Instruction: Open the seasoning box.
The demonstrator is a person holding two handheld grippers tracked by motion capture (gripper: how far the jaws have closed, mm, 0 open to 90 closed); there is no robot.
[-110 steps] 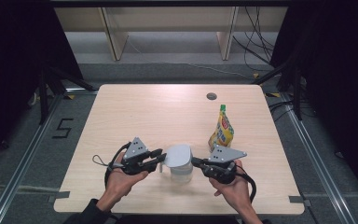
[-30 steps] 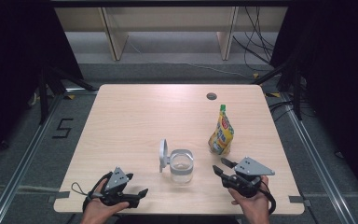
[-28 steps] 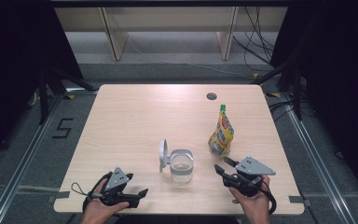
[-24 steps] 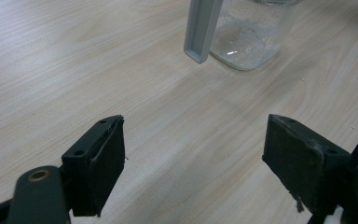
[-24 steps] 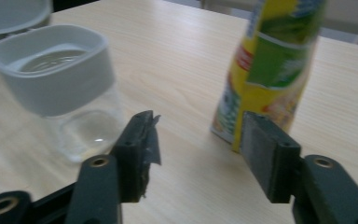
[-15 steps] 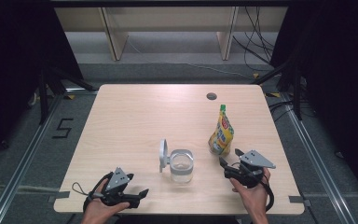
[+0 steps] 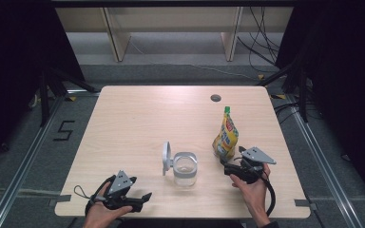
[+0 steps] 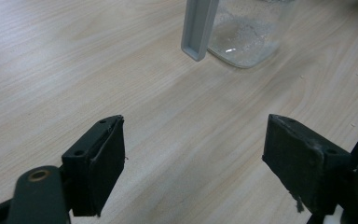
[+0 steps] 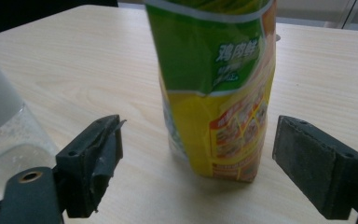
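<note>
grippers: two. left gripper (image 7: 145, 197) jaws wide, nothing between, near table (image 7: 138, 118) front edge
right gripper (image 7: 225, 167): jaws just been opening, wide, not touching; pouch ahead of them
pouch (image 7: 225, 137): one, upright, right of jar; top cut off in right gripper view
jar (image 7: 185, 167): one, clear, lid (image 7: 166, 157) open; contents unclear

We see the right gripper (image 7: 229, 167) shifted up the table from its spot near the front edge, closing in on the yellow-green pouch (image 7: 226, 136). Its jaws have just been opening and now stand wide, pouch ahead of them, untouched. Earlier both grippers (image 7: 145, 196) clasped the clear jar (image 7: 185, 169); both are off it now.
</note>
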